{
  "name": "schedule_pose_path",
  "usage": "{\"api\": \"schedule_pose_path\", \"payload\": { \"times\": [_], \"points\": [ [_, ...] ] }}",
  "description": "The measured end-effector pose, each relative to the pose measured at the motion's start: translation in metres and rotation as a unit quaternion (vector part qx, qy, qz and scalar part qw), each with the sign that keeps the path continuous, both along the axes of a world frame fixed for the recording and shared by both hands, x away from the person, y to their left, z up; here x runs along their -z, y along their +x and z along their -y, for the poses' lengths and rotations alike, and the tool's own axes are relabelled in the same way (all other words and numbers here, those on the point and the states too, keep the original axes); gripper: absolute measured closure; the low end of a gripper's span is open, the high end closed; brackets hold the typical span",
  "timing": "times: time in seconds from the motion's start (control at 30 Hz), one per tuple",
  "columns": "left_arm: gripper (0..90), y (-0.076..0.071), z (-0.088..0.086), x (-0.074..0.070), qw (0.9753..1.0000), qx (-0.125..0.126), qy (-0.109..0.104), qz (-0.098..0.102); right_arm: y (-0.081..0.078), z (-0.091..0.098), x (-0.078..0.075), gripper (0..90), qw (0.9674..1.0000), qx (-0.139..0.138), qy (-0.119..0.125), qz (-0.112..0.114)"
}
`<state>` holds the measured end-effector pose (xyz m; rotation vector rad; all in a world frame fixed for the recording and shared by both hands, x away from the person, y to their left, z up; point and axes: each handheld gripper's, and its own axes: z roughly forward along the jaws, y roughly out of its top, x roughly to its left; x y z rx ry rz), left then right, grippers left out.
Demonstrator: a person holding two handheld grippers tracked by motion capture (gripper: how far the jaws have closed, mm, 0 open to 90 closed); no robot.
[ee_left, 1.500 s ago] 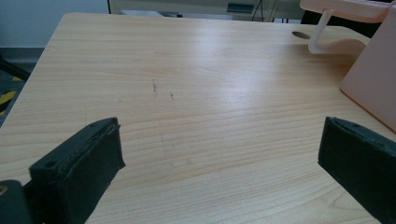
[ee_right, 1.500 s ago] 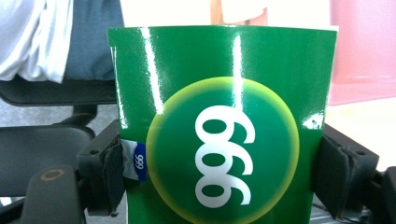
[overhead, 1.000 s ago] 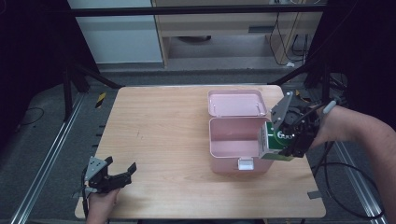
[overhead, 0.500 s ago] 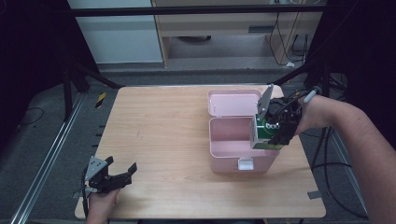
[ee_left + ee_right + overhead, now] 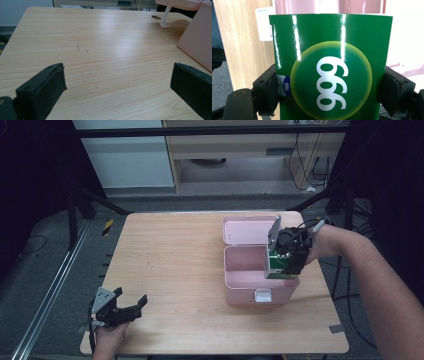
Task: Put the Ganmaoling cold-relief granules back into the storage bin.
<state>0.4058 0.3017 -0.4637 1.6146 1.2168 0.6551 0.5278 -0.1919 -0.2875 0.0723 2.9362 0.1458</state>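
Right gripper (image 5: 289, 259) sits at about 3 o'clock on the table, clamped on a green box (image 5: 276, 265) held over the open pink case (image 5: 250, 285), probably to drop it inside. Left gripper (image 5: 117, 85) idles at 7 o'clock, jaws spread wide, holding nothing. Up close the box (image 5: 332, 75) is glossy green with a yellow-ringed circle and white digits, pinched on both sides.

Wooden table (image 5: 190, 265) carries an open pink box (image 5: 250, 280) at right

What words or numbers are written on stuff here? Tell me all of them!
"999" in big white digits, seen turned sideways, in the round badge on the green box that the right gripper holds.
"999" again, tiny and white, on the blue patch at the box's edge.
Nothing else bears readable writing.
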Motion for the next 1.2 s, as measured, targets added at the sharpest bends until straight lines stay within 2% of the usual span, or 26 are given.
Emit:
{"api": "schedule_pose_path", "payload": {
  "times": [0.1,0.5,0.57,0.8,0.87,0.97,1.2],
  "points": [
    [0.0,0.000,0.000,0.000,1.0000,0.001,-0.001,0.001,0.002,-0.002,0.008,17.9,0.9999,-0.004,-0.010,0.002],
    [0.0,0.000,0.000,0.000,1.0000,0.001,-0.002,0.001,0.014,-0.002,0.042,17.8,0.9997,0.001,-0.019,-0.016],
    [0.0,0.000,0.000,0.000,1.0000,0.001,-0.002,0.001,0.014,-0.001,0.045,17.8,0.9996,0.004,-0.016,-0.021],
    [0.0,0.001,0.000,0.000,1.0000,0.000,-0.003,0.001,0.020,-0.002,0.062,17.6,0.9998,0.002,-0.016,-0.014],
    [0.0,0.001,0.000,-0.001,1.0000,0.000,-0.004,0.001,0.021,-0.002,0.067,17.6,0.9998,0.000,-0.009,-0.016],
    [0.0,0.001,0.000,0.000,1.0000,0.000,-0.004,0.001,0.022,-0.002,0.073,17.7,0.9996,0.005,-0.013,-0.026],
    [0.0,0.001,0.000,-0.001,1.0000,0.000,-0.004,0.001,0.024,0.002,0.086,17.6,0.9994,0.008,-0.014,-0.031]
  ]
}}
